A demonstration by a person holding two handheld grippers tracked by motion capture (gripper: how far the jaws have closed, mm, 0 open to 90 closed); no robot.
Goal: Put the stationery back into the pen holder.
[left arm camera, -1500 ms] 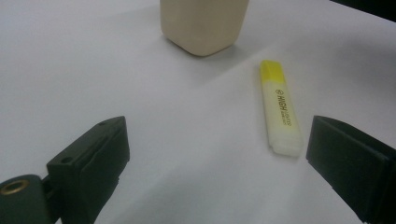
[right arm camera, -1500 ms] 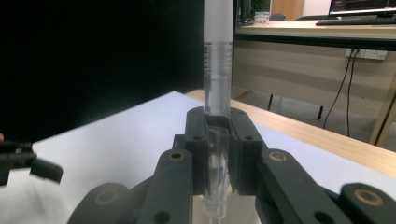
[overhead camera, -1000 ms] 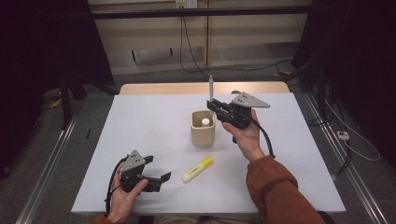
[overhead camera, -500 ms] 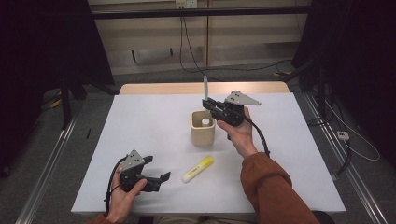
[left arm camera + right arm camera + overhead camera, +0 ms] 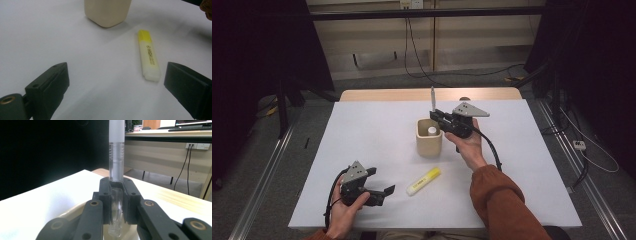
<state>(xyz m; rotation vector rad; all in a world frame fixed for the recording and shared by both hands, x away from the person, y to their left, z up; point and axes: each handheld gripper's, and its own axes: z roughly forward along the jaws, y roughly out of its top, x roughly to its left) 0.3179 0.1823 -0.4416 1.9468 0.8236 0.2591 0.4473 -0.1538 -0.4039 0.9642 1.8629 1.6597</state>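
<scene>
On the white table (image 5: 377,130) a beige cup (image 5: 429,140) stands a little past the middle, and the right gripper (image 5: 435,117) is poised just at its 1 o'clock rim, jaws pinched tight on a clear pen (image 5: 432,98) that stands upright between them. In the right gripper view the pen (image 5: 116,157) rises straight up out of the clamped jaws, its lower tip hanging just over the cup's pale rim (image 5: 72,212), with a frosted upper part and a see-through barrel below. Inside the cup a white round-topped thing (image 5: 432,131) shows, close to the pen's side; what it is I cannot tell. The right hand (image 5: 469,145) reaches in from 5 o'clock of the cup, sleeve rust-coloured. A yellow highlighter (image 5: 423,181) lies flat on the table at the cup's 6 o'clock, well apart from it, its cap end pointing towards 2 o'clock. The left gripper (image 5: 380,193) rests low by the near edge at the highlighter's 9 o'clock, near it but not touching, jaws spread wide with nothing between them; in the left gripper view the highlighter (image 5: 148,58) lies just ahead of one jaw, cup (image 5: 108,12) beyond.
</scene>
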